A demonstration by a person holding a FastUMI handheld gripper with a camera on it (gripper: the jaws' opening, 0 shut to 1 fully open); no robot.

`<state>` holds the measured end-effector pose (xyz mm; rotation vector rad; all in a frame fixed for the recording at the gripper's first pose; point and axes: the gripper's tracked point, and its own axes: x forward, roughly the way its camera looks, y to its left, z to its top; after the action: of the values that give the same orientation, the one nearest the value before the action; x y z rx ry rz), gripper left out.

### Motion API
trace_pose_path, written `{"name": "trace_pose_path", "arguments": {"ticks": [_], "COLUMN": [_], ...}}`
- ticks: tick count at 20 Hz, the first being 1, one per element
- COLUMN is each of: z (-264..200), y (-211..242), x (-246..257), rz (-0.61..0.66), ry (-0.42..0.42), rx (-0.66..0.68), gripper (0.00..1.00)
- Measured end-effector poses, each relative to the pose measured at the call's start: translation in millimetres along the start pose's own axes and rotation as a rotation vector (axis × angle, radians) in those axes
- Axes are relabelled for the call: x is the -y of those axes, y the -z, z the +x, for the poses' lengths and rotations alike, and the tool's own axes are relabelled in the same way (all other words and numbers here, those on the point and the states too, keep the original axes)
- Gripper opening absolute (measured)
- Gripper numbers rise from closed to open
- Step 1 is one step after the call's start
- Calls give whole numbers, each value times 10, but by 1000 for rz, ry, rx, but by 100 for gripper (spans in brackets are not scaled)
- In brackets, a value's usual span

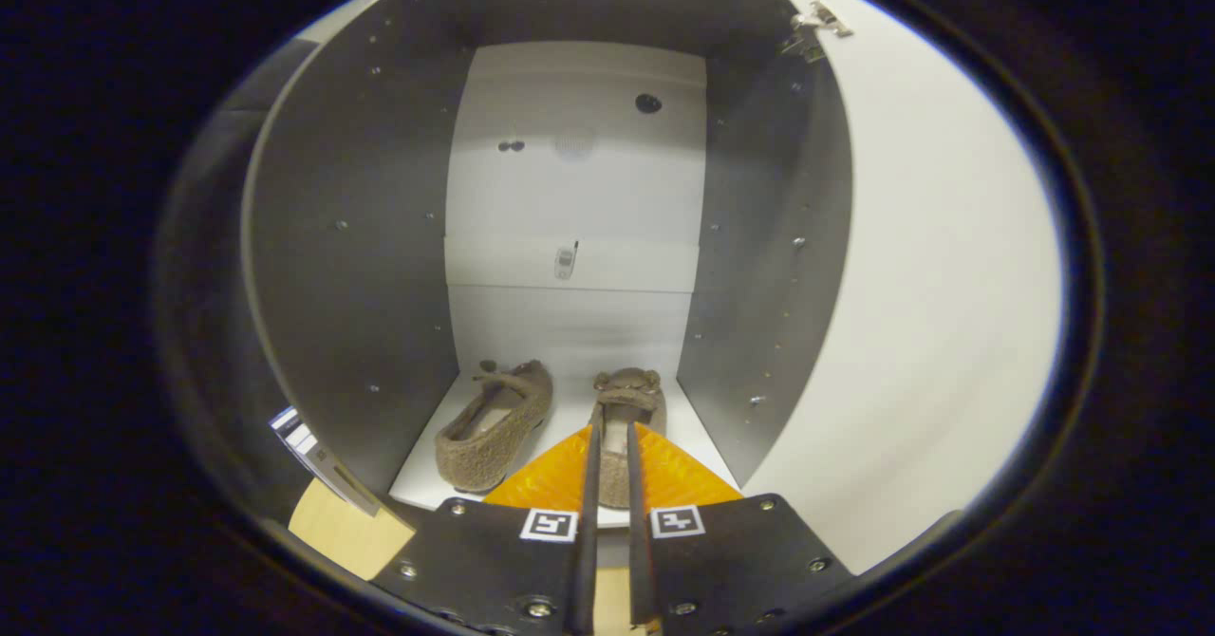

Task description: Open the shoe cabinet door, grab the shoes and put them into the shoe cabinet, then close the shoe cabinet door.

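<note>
Two brown fuzzy shoes sit inside the open cabinet [361, 237], on its white floor; the left shoe [494, 424] lies slantwise, its long axis running from the front-left part of the floor toward the back wall, toe with its small bow at the back, heel toward the front edge; the right shoe [626, 418] lies straight, long axis front to back, toe toward the back wall, heel at the front edge; the two are near each other but apart. The gripper [607, 470] is nearly closed, a thin gap between the fingers, and the heel of the right shoe shows in that gap; whether the fingers press on it I cannot tell. The cabinet has grey side walls dotted with peg holes and a white back panel; the white door [930, 266] stands open at the right, a hinge [814, 30] at its top corner; a strip of pale wood floor [337, 522] shows below the cabinet's front-left corner.
</note>
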<state>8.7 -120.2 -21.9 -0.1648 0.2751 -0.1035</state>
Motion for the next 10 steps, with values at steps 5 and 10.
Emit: {"name": "trace_pose_path", "arguments": {"ticks": [5, 10], "z": [-670, -1256], "y": [-150, -191], "x": [147, 299], "rz": [-3, -3], "ry": [-27, -63], "rx": [78, 128], "gripper": [14, 14]}}
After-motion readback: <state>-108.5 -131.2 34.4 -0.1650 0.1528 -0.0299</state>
